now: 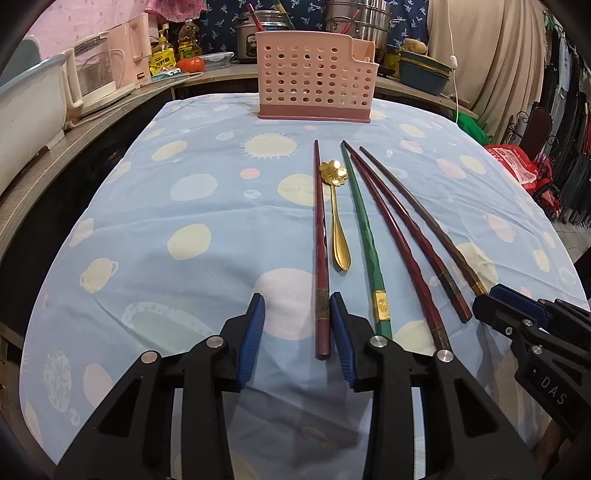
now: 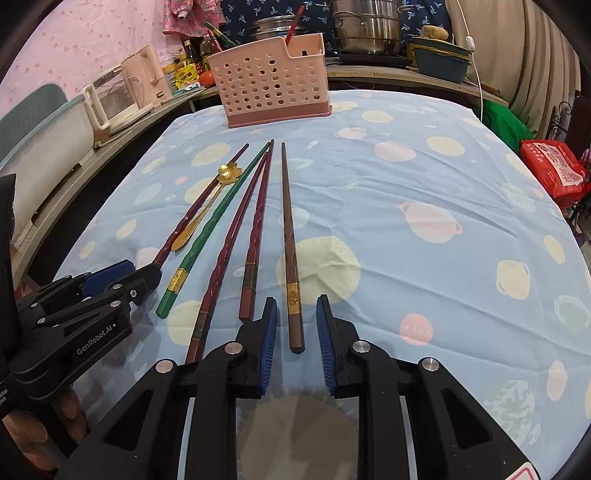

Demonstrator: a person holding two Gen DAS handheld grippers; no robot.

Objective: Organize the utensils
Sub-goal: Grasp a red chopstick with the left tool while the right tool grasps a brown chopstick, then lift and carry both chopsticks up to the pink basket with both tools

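Several chopsticks and a gold flower spoon (image 1: 335, 210) lie side by side on the blue tablecloth (image 1: 166, 221). My left gripper (image 1: 297, 308) is open, its blue pads either side of the thick end of the leftmost dark red chopstick (image 1: 320, 243). A green chopstick (image 1: 364, 236) and two more dark red ones lie to its right. My right gripper (image 2: 296, 310) is open around the thick end of the brown chopstick (image 2: 290, 243), the rightmost one. A pink perforated utensil holder (image 1: 314, 79) stands at the far end of the table; it also shows in the right wrist view (image 2: 271, 79).
A counter behind and to the left carries a pink kettle (image 1: 136, 48), oil bottles, a tomato, steel pots (image 1: 354, 22) and blue basins (image 1: 424, 70). A red bag (image 2: 554, 170) sits off the table's right side. Curtains hang at the back right.
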